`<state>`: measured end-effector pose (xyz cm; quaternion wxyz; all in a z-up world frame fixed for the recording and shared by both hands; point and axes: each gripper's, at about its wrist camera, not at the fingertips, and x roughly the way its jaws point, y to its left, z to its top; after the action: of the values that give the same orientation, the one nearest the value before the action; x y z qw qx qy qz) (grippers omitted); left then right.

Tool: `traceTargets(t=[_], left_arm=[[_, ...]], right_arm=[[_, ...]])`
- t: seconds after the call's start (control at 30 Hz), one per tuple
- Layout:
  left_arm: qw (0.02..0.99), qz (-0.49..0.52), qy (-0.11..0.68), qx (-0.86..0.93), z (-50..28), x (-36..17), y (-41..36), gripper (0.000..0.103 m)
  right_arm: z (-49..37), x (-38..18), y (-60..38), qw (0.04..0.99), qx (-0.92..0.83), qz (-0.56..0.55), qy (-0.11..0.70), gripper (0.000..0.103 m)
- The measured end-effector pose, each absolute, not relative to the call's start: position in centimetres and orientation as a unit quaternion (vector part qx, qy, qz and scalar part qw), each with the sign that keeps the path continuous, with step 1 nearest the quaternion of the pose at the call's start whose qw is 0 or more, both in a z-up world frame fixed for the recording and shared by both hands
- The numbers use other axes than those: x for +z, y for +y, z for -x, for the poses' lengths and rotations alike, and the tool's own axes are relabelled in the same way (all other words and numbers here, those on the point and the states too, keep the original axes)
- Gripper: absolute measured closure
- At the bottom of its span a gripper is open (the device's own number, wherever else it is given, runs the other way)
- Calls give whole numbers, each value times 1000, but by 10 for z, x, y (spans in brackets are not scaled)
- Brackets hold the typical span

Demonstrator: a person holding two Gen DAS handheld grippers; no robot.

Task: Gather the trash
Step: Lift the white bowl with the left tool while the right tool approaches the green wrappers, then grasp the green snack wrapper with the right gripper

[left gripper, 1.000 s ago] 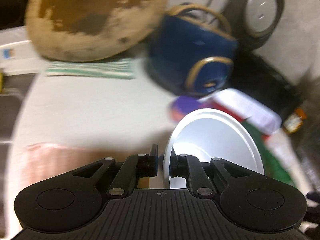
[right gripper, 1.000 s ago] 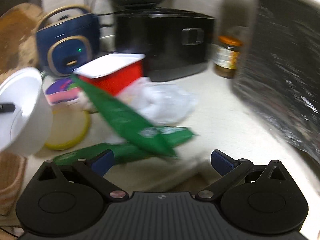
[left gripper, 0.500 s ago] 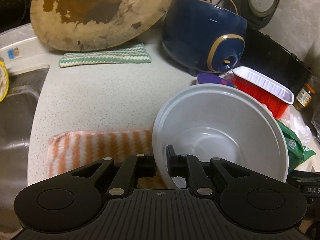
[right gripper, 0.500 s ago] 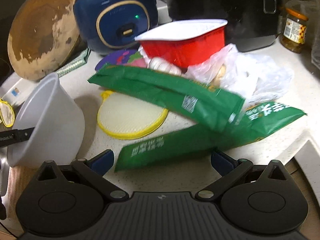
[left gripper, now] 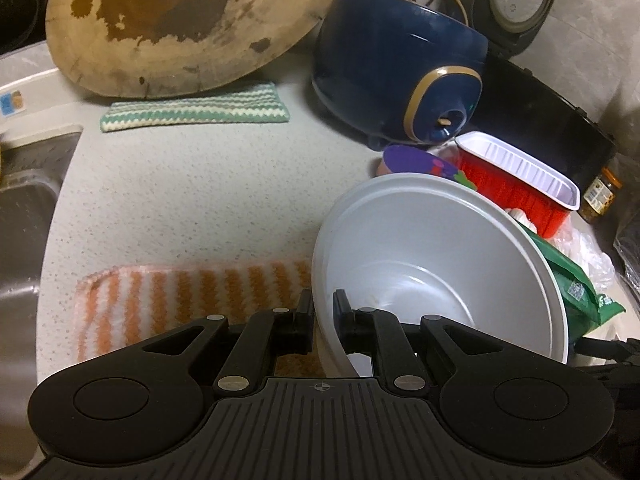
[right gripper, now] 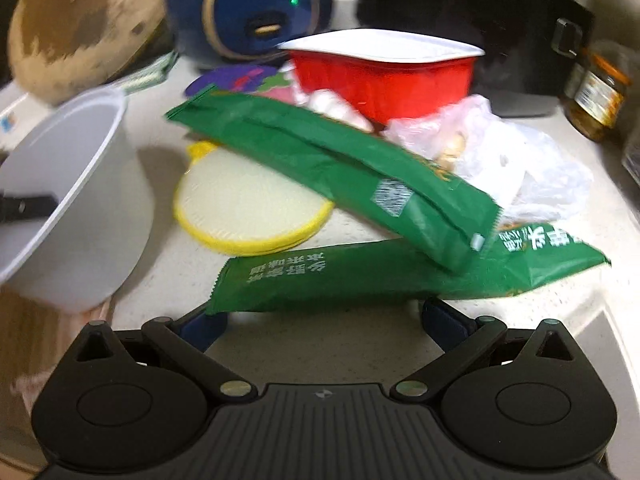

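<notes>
With rim pinched between nearly closed jaws, left gripper (left gripper: 323, 314) holds white plastic bowl (left gripper: 440, 256) tilted, opening facing camera, over orange-striped cloth (left gripper: 188, 300) on speckled countertop (left gripper: 192, 192). Right gripper (right gripper: 322, 320) spread wide, gripping nothing, low over countertop just in front of lower green wrapper (right gripper: 384, 276). Second green wrapper (right gripper: 332, 168) lying across it, propped over yellow-rimmed round mat (right gripper: 248, 204). Red tray with white rim (right gripper: 380, 72) behind, clear plastic bag (right gripper: 508, 164) to its right. Navy rice cooker (left gripper: 400, 72) and round wooden board (left gripper: 180, 20) at back. Right view blurred.
</notes>
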<state>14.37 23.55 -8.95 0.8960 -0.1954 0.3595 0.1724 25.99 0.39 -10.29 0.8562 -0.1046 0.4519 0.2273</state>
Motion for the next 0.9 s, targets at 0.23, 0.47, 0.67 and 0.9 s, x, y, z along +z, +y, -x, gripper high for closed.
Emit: traceTargets(t=[0.23, 0.47, 0.67, 0.9], left_arm=[[890, 208, 365, 178, -147, -94, 237, 91], [889, 205, 368, 178, -148, -92, 234, 91], [890, 205, 366, 180, -146, -89, 233, 91], [888, 212, 367, 182, -145, -90, 233, 91]], right_arm=[[-256, -84, -4, 830, 307, 97, 456, 15], [-232, -25, 2, 879, 349, 152, 289, 15], [-291, -40, 15, 887, 296, 164, 314, 15], [-310, -62, -7, 839, 311, 60, 442, 29]])
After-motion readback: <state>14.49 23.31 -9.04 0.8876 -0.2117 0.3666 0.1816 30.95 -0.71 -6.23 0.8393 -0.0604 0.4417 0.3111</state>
